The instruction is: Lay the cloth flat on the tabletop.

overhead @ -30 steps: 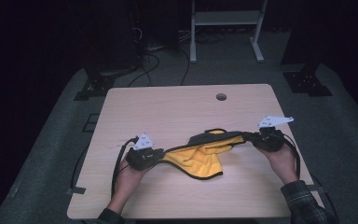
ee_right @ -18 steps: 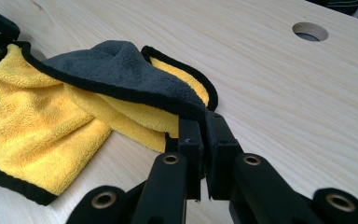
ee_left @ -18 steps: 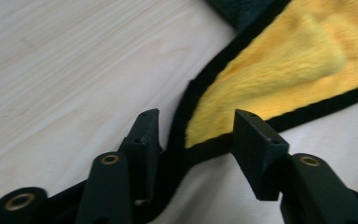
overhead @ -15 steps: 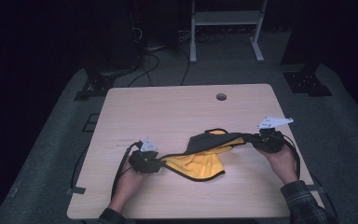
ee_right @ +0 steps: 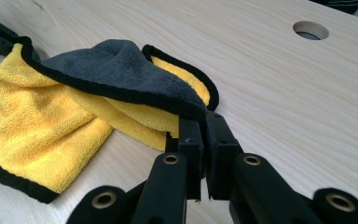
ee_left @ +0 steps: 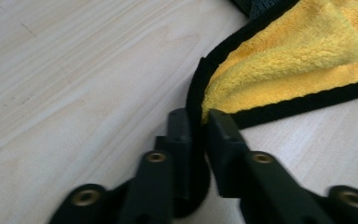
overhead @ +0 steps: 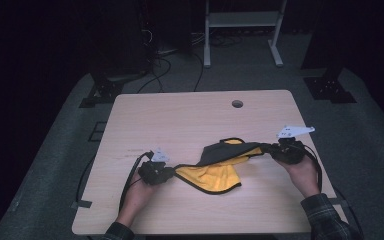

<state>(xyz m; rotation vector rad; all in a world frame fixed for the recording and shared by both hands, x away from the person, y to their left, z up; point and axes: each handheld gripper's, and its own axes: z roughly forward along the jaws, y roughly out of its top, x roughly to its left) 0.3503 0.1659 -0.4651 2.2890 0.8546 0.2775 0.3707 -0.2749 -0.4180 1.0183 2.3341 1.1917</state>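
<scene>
A cloth (overhead: 215, 172), yellow on one side, dark grey on the other and black-hemmed, lies stretched between the two grippers on the wooden table (overhead: 180, 115). My left gripper (overhead: 172, 173) pinches the black hem at the cloth's left corner (ee_left: 200, 122); its jaws have just been closing, with the hem between them. The yellow pile (ee_left: 284, 60) fans out beyond the jaws. My right gripper (overhead: 269, 150) is shut on the opposite corner (ee_right: 204, 122), where the grey side (ee_right: 116, 65) folds over the yellow (ee_right: 42, 116). Both hands rest low on the table.
A round cable hole (overhead: 237, 103) sits near the table's far edge, also seen from the right gripper (ee_right: 310, 30). Cables trail from both grippers. Beyond the table are a white stand's legs (overhead: 240, 30) and black floor bases (overhead: 330, 87).
The left hand has slid slightly toward the table's front edge, and the cloth's left end followed it. The right hand and its corner have stayed put.
</scene>
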